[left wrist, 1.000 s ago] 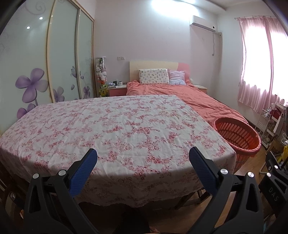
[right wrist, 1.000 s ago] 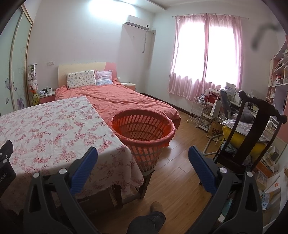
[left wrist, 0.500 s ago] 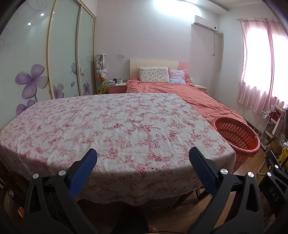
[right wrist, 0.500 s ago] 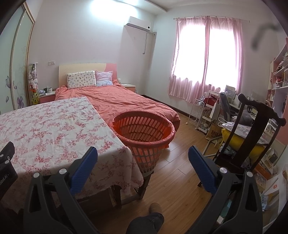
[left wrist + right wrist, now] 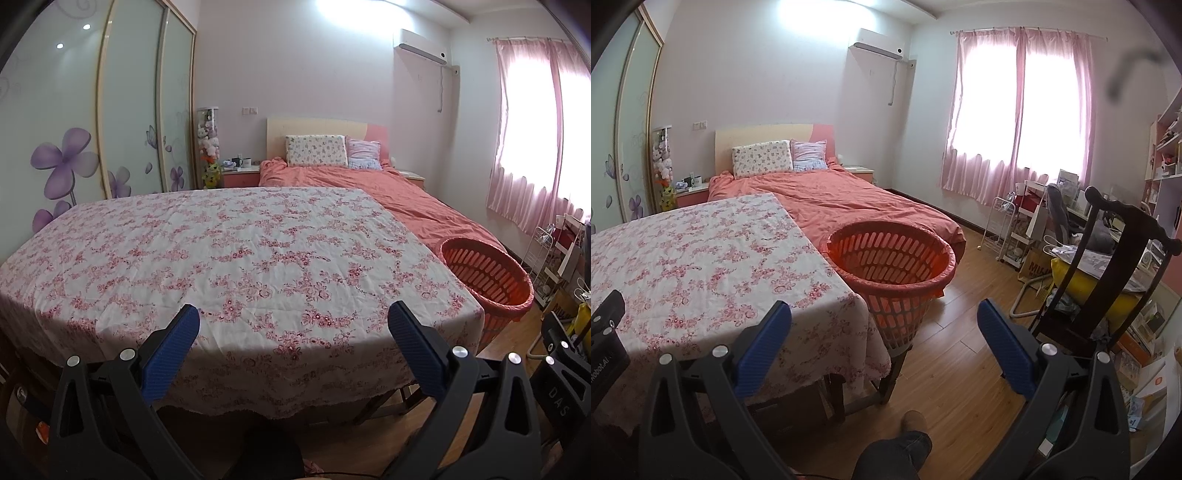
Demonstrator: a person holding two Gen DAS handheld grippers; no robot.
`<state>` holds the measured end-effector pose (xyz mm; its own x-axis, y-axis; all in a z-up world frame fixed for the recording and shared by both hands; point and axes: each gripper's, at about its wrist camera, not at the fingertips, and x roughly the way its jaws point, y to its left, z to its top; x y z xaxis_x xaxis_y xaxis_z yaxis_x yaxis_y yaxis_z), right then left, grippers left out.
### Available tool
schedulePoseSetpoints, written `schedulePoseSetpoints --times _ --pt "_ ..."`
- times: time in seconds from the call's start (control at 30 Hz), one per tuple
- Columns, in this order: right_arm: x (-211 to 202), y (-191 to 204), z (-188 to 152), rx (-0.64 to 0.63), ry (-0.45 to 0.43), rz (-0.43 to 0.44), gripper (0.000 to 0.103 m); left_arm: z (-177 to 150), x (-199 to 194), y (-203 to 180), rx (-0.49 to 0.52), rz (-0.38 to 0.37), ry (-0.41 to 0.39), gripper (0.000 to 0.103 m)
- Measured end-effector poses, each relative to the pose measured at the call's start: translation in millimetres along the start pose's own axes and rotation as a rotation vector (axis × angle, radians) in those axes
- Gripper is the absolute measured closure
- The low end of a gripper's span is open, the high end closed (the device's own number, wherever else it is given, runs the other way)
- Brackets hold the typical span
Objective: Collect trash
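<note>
Oddly, no trash shows on the table (image 5: 258, 251). Both grippers, left (image 5: 293, 328) and right (image 5: 884, 328), gape empty; a careless swing could tip the basket (image 5: 890, 258) at centre frame.

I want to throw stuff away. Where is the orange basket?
The orange basket sits mid-frame in the right wrist view, raised on a small stand at the corner of the floral-clothed table, in front of the bed's foot end.
</note>
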<state>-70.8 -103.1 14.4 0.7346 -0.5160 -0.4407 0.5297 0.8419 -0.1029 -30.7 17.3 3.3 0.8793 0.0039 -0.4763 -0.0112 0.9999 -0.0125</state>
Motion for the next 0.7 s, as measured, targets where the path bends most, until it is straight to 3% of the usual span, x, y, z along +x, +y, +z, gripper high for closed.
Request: schedulePoseSetpoints --times 0.7 --pt "1.2 1.2 0.1 0.001 0.003 0.002 0.004 -0.3 0.0 -1.4 0.001 -0.001 0.004 0.003"
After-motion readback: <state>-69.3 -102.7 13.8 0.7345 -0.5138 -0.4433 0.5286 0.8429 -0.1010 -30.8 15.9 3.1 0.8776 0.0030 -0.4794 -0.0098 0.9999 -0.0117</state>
